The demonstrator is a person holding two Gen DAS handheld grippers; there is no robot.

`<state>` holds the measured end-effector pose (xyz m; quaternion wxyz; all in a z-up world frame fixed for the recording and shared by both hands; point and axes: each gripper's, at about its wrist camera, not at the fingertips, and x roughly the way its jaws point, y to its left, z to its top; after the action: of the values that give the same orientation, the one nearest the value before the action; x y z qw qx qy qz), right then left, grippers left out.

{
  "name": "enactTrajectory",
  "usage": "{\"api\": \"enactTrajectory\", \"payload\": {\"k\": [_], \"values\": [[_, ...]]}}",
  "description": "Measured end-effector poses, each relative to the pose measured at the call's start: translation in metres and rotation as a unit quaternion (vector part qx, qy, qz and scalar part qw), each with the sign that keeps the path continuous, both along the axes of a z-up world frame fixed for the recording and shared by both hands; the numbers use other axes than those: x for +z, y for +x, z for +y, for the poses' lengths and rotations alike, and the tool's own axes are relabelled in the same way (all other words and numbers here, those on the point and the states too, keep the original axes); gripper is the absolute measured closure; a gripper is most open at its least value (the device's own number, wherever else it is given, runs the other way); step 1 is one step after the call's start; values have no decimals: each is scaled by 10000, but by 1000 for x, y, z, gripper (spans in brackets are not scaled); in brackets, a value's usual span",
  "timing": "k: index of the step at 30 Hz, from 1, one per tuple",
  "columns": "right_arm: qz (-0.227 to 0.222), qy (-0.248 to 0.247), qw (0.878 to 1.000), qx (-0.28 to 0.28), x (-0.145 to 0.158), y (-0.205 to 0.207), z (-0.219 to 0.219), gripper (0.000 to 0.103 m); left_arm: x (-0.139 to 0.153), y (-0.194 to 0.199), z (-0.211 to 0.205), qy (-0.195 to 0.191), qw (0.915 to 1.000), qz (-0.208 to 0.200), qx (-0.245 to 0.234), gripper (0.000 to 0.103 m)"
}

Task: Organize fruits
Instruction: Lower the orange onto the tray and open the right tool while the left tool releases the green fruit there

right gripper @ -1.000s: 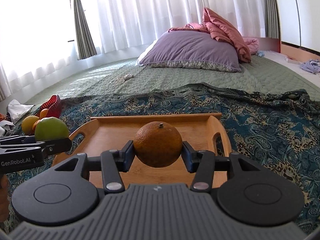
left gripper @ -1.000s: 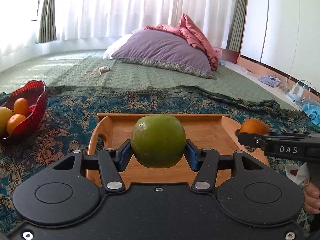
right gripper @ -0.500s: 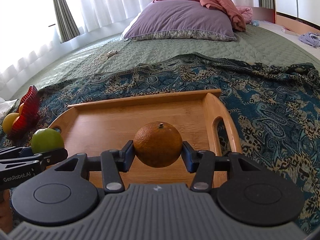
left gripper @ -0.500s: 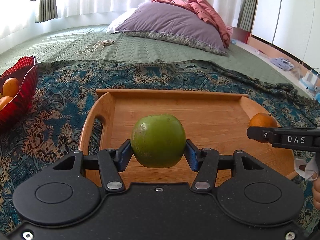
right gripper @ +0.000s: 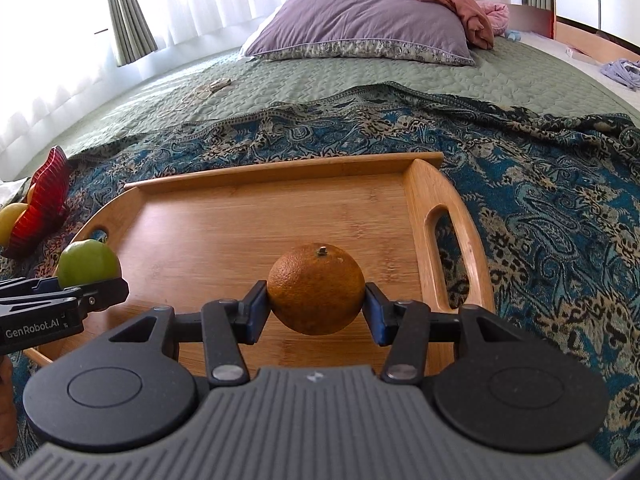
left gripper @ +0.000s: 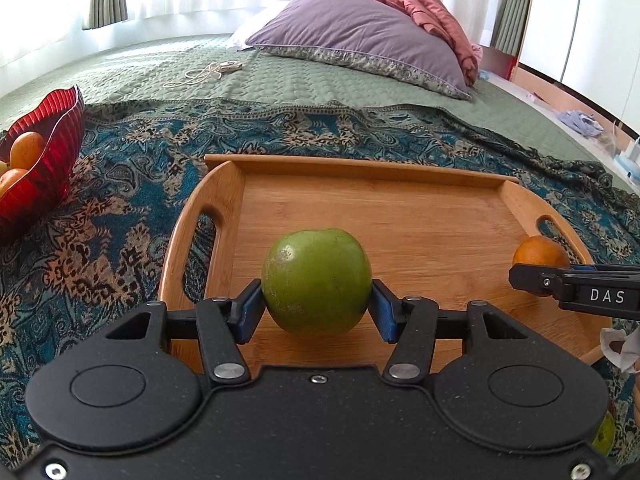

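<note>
My left gripper [left gripper: 316, 308] is shut on a green apple [left gripper: 316, 280], held just above the near left part of a wooden tray [left gripper: 360, 168]. In the right wrist view my right gripper [right gripper: 316, 312] is shut on an orange [right gripper: 316, 294] over the tray [right gripper: 280, 172], near its right handle. Each view shows the other gripper from the side: the orange [left gripper: 540, 254] at far right, the apple [right gripper: 88, 264] at far left. Whether either fruit touches the tray floor I cannot tell.
A red glass bowl [left gripper: 44, 160] with oranges and a yellow fruit sits left of the tray on the patterned blue cloth [left gripper: 120, 200]. Another green fruit [left gripper: 604, 434] peeks out at the lower right. A purple pillow [left gripper: 360, 36] and a cord [left gripper: 208, 72] lie farther back on the bed.
Both grippers have sunk and tipped downward toward the tray with their fruits still gripped. The tray now fills more of each view, and the bowl has slid to the left edge.
</note>
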<state>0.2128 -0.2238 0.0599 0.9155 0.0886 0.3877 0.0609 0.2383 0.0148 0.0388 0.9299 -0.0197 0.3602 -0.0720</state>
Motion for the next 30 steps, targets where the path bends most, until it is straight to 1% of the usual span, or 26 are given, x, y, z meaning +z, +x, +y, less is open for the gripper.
{"api": "enactTrajectory", "payload": {"k": [7,14,20,26,28,29,30], "values": [[70,-7,10000,33,-8,-1,2,49,-5,1,1,28,10000,53,35,50],[47,-18,10000,47,-7,-1,2,49,-6,0,-1,120,9999,-12,-10,50],[40,33,10000,28,-7,-1,1,49,-6,-1,-1,113,9999,-11,-14,50],[51,-27,10000,69,-6,-2,1,46,-5,-2,-1,143,9999,15,-51,49],[-19,-34,10000,90,-4,-4,0,44,-3,-4,-1,190,9998,-42,-42,45],[-58,-29,9999,93,-2,-5,0,41,-2,-6,-1,222,9997,-93,-47,39],[-102,-26,9999,96,-1,-6,-1,34,0,-8,-1,243,9996,-146,-65,36]]}}
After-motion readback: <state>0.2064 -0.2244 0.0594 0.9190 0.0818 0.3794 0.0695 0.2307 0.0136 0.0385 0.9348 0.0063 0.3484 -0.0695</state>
